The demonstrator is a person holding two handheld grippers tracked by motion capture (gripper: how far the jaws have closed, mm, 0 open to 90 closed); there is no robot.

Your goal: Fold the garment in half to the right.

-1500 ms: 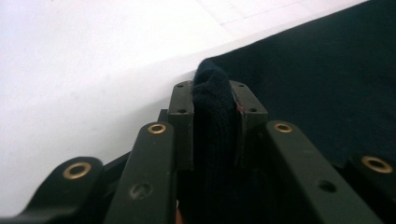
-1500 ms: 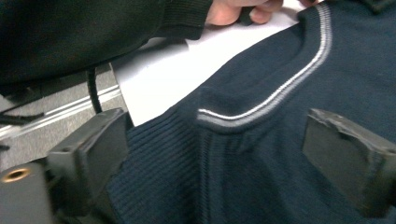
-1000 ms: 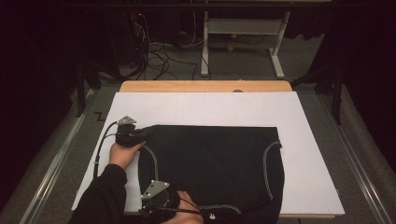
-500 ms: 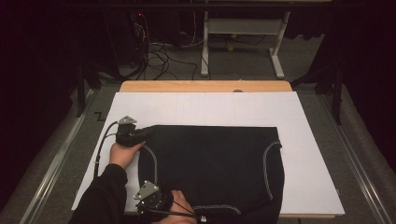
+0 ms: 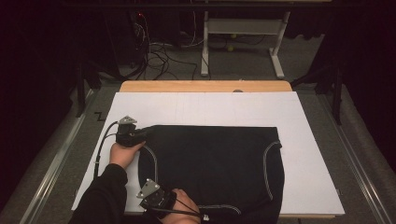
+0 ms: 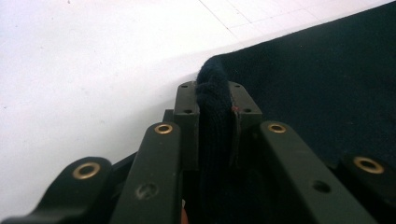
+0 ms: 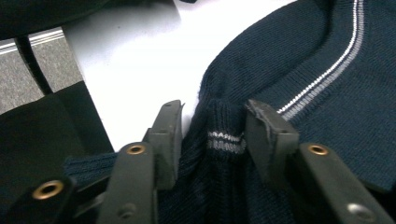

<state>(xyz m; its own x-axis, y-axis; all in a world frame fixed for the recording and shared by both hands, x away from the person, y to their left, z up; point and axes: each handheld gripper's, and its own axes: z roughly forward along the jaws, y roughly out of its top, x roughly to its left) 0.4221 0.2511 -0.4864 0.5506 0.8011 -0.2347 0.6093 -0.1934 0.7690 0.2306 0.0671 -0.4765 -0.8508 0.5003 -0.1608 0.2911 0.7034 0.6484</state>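
The dark knitted sleeveless sweater (image 5: 212, 170) lies flat on the white sheet (image 5: 205, 107) covering the desk, and the step in hand is securing two grips along its left edge. The left tool (image 6: 215, 100) is clamped tight on a fold of the far corner. The right tool (image 7: 212, 135) has just been closing around the ribbed, striped near edge, its pads not visibly pressing; it should finish closing before any lift or fold.

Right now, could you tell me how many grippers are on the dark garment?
2. The left gripper pinches the garment at its far-left corner; the right gripper, jaws just closing, straddles its striped near-left edge.
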